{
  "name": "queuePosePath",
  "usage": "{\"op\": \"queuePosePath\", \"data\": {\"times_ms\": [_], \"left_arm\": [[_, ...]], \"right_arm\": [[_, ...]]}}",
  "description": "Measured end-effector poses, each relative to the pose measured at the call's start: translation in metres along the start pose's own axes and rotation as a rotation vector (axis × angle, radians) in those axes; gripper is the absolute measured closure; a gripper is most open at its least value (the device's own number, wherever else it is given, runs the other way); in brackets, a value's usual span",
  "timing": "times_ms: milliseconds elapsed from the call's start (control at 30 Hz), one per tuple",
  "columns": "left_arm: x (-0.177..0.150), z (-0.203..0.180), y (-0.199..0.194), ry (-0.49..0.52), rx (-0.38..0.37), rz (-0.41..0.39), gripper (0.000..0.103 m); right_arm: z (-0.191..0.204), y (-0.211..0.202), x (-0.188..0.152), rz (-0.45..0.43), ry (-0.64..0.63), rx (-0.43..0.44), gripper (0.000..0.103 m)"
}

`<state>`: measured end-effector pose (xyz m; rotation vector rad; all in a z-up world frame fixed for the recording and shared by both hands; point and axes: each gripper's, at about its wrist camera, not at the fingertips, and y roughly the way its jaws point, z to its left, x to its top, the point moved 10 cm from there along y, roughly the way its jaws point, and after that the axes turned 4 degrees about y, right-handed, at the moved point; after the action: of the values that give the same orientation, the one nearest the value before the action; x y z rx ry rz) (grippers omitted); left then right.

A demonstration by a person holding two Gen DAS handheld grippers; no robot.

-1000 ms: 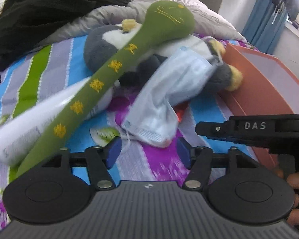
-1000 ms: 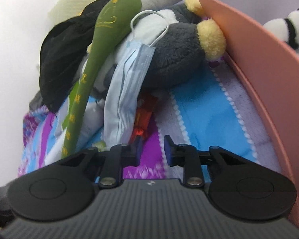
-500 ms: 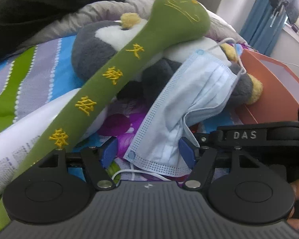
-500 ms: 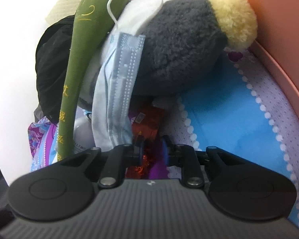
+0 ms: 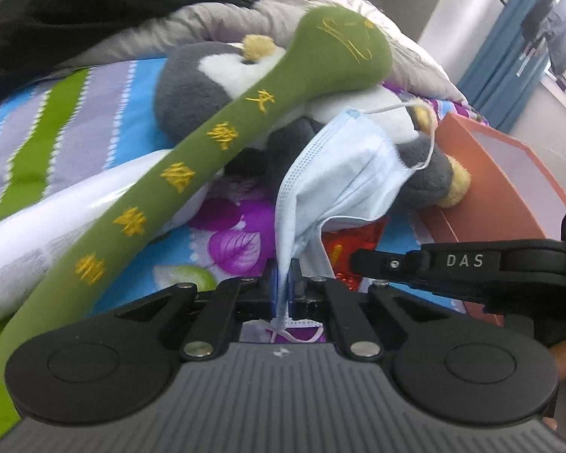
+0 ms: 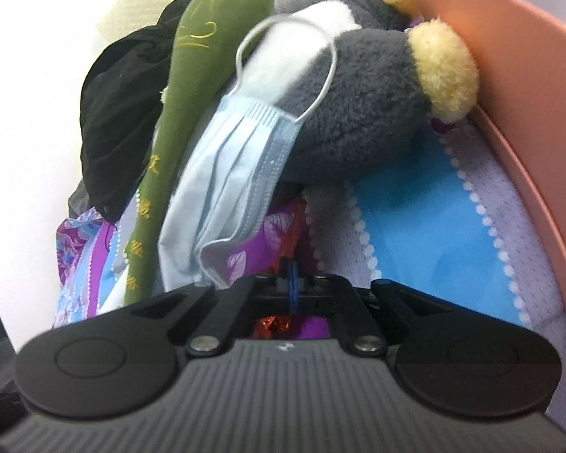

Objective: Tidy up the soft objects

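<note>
Left hand-held gripper point(image 5: 283, 283) clamped on blue face mask point(image 5: 343, 173); right hand-held gripper point(image 6: 292, 283) pinching red foil wrapper point(image 6: 273, 326).

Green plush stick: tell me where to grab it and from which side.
Grip the green plush stick on its narrow embroidered shaft, below the bulbous head, coming from the open striped-bedding side at camera left. The shaft looks slim enough for the fingers, and it lies slanted on top of the grey plush penguin, so likely nothing pins it.
</note>
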<state>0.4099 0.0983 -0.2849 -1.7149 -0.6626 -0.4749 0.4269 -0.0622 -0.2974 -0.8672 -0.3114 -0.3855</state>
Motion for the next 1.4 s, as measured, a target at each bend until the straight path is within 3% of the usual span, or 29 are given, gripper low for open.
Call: {"op": "queuePosePath", "data": {"times_ms": [567, 733, 1133, 1167, 1233, 1267, 1300, 1400], "left_arm": [[-0.098, -0.023, -0.115, -0.143, 0.053, 0.012, 0.097], [-0.123, -0.032, -0.130, -0.146, 0.064, 0.061, 0.097], [-0.158, -0.037, -0.138, -0.192, 0.065, 0.139, 0.096], [-0.159, -0.037, -0.138, -0.191, 0.066, 0.141, 0.095], [-0.160, -0.036, -0.139, -0.198, 0.063, 0.145, 0.075], [-0.160, -0.036, -0.139, -0.203, 0.065, 0.144, 0.053], [-0.160, -0.035, -0.141, -0.204, 0.067, 0.135, 0.046], [-0.158, -0.034, -0.141, -0.199, 0.062, 0.126, 0.046]], "right_arm": [[0.005, -0.088, -0.061, 0.033, 0.021, 0.008, 0.099], [-0.004, -0.105, -0.079, 0.056, 0.054, 0.011, 0.099], [-0.009, -0.128, -0.112, 0.073, -0.054, -0.092, 0.096], [-0.009, -0.130, -0.114, 0.074, -0.066, -0.107, 0.096], [-0.010, -0.135, -0.116, 0.078, -0.088, -0.119, 0.096], [-0.010, -0.137, -0.117, 0.079, -0.094, -0.119, 0.095], [-0.010, -0.139, -0.117, 0.079, -0.100, -0.122, 0.095], [-0.008, -0.146, -0.117, 0.069, -0.138, -0.131, 0.094]]}}
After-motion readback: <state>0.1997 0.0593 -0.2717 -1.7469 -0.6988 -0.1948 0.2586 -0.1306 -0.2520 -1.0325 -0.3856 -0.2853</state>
